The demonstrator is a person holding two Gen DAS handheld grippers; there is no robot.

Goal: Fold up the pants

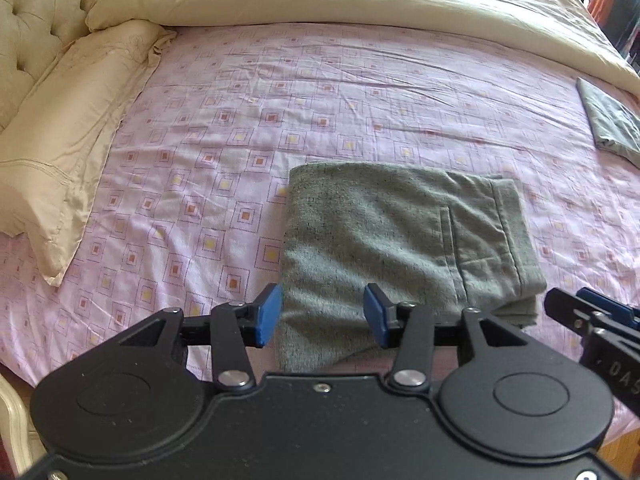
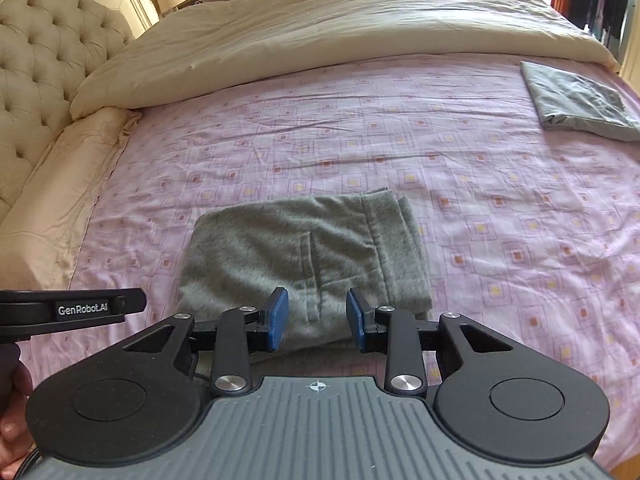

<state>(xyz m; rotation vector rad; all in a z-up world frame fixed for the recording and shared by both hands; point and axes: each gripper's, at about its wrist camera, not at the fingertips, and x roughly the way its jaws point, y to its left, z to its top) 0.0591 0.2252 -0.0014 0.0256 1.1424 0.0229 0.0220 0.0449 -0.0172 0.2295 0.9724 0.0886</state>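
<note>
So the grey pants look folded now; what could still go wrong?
1. The folded pants lie close to the near edge of the bed; a nudge could slide them off.
2. Both tongs, left and right, hang open just above the cloth; a blue pad could catch it and spoil the fold.

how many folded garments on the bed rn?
2. Green fleece pants, folded, on the pink sheet just ahead of both grippers. A grey folded garment at the far right, by the cream duvet. Anything beyond the frame edges is unseen.
</note>
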